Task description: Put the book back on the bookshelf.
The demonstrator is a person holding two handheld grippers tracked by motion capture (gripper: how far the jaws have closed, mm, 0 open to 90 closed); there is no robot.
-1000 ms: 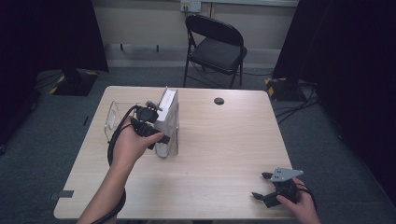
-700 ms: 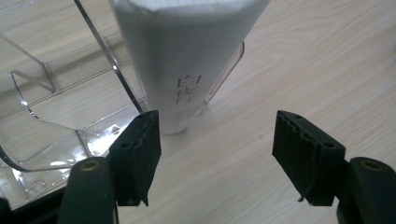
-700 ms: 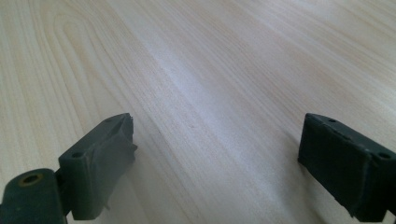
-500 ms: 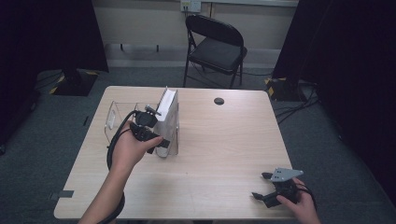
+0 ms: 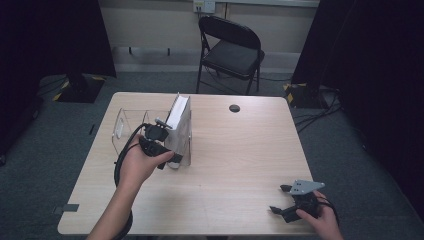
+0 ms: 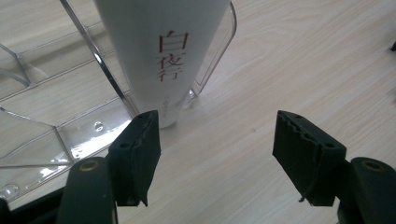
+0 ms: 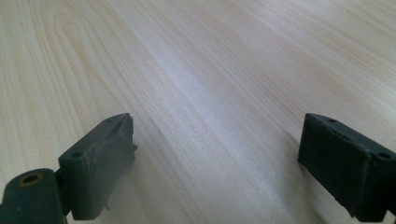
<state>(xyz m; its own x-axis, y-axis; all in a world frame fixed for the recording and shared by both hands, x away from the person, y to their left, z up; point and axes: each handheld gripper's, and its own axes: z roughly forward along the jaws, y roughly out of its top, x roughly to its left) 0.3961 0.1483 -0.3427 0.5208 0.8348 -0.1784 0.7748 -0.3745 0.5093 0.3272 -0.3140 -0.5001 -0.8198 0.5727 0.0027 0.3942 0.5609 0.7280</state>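
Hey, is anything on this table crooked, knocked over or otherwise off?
Nothing is spilled or broken. The white book stands upright in the end slot of the clear acrylic rack, though it seems to lean slightly. The left gripper is open just in front of its spine, not touching it.

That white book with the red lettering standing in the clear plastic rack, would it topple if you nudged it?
Probably. The white book with red lettering stands upright on a narrow edge and looks tall for its base, so a sideways push would likely tip it. The clear plastic rack seems light and might slide along. The book's smooth cover could prove slippery between gripper pads.
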